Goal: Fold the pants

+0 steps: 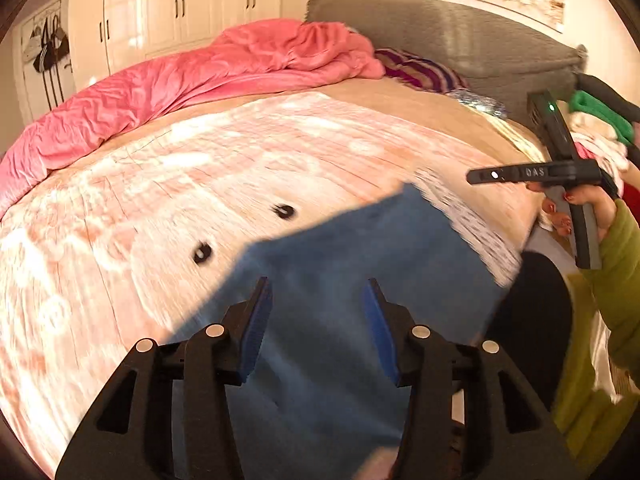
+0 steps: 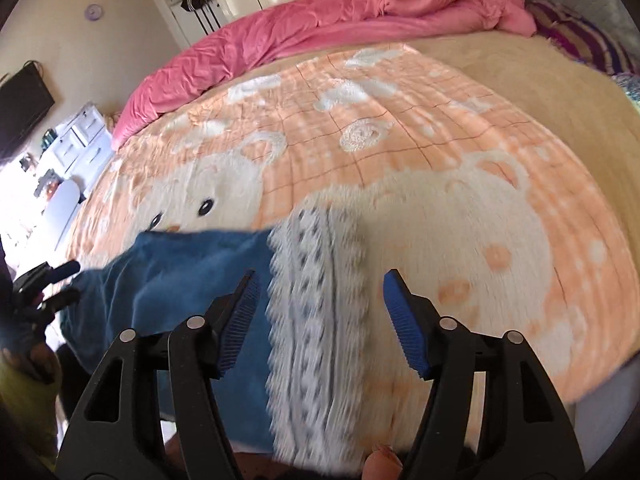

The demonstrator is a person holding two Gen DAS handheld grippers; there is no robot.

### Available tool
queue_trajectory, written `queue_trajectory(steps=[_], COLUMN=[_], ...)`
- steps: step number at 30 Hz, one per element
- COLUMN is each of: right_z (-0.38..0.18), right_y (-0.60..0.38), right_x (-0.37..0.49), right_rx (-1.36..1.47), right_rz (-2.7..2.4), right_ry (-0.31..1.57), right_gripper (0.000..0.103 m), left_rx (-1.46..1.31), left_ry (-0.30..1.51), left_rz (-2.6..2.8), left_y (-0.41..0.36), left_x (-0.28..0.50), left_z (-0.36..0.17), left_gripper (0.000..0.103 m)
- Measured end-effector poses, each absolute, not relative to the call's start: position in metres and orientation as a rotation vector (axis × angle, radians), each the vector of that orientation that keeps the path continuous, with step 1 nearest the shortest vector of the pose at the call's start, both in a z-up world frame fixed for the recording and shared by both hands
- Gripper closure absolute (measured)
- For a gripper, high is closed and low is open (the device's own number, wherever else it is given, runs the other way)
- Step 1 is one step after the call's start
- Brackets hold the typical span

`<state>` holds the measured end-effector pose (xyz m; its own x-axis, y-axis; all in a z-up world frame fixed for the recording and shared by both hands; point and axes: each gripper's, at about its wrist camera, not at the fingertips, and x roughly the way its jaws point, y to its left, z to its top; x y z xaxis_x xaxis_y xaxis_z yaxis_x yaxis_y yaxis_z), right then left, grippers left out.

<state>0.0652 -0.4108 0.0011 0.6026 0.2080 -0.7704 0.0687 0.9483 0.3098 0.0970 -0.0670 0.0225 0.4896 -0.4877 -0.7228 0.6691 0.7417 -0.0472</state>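
Pants (image 1: 340,248), blue with a white patterned band, lay folded at the near edge of the bed (image 2: 460,80), on a peach bear-print blanket (image 2: 400,152). The left tongs (image 1: 318,294) hung above the blue cloth, parted and empty. The right tongs (image 2: 320,284) stood wider apart over the patterned band, gripping nothing. A pink duvet (image 1: 160,92) was bunched along the far side.

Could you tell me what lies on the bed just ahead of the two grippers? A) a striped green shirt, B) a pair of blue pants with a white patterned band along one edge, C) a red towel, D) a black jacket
B: the blue pants lie on the peach bear blanket, their white patterned band between the right gripper's open fingers.
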Motion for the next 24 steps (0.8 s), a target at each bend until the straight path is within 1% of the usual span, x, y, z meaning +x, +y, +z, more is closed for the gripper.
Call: queue_trajectory(steps=[3,7,8,9,10,12,15,17,18,21,23,24], right_z=[-0.011,-0.028,-0.034,-0.041,-0.045,-0.050,-0.045,-0.048,-0.050,-0.052,-0.046,-0.043], right_y=[-0.417,-0.419,-0.420,-0.419,-0.419,-0.411,-0.408,-0.408,-0.408,-0.406,-0.404,-0.404], right_x=[0.097,0.124,0.130,0.135,0.136,0.136,0.131,0.130,0.130,0.125,0.117,0.115], right_rx=[0.316,0.302,0.308,0.315,0.315,0.278,0.283,0.283,0.292,0.332,0.344,0.352], right_rz=[0.124,0.154,0.162,0.190,0.207,0.223,0.273,0.279,0.281,0.300,0.320,0.325], right_ry=[0.970,1.016,1.034,1.057,1.068,1.081,1.064,1.060,1.060,1.034,0.995,0.978], right_gripper=[0.046,0.047,0.050,0.058,0.063,0.066,0.075,0.078,0.081,0.087,0.088,0.089], left_rx=[0.215,0.213,0.211,0.207,0.191,0.165,0.129,0.072,0.055,0.015,-0.006,-0.030], left_ry=[0.904,0.976,0.988,0.999,1.026,1.062,1.088,1.095,1.098,1.121,1.113,1.104], left_rz=[-0.733,-0.697,-0.700,-0.709,-0.727,-0.747,-0.774,-0.821,-0.837,-0.868,-0.892,-0.893], left_y=[-0.072,-0.075,-0.076,-0.075,-0.076,-0.077,-0.079,-0.081,-0.083,-0.089,-0.089,-0.089], left_x=[0.144,0.184,0.190,0.192,0.198,0.207,0.212,0.215,0.215,0.213,0.207,0.206], left_z=[0.011,-0.010,-0.015,-0.020,-0.027,-0.037,-0.050,-0.054,-0.056,-0.062,-0.061,-0.060], left_gripper=[0.056,0.056,0.056,0.056,0.056,0.056,0.056,0.056,0.056,0.065,0.085,0.089])
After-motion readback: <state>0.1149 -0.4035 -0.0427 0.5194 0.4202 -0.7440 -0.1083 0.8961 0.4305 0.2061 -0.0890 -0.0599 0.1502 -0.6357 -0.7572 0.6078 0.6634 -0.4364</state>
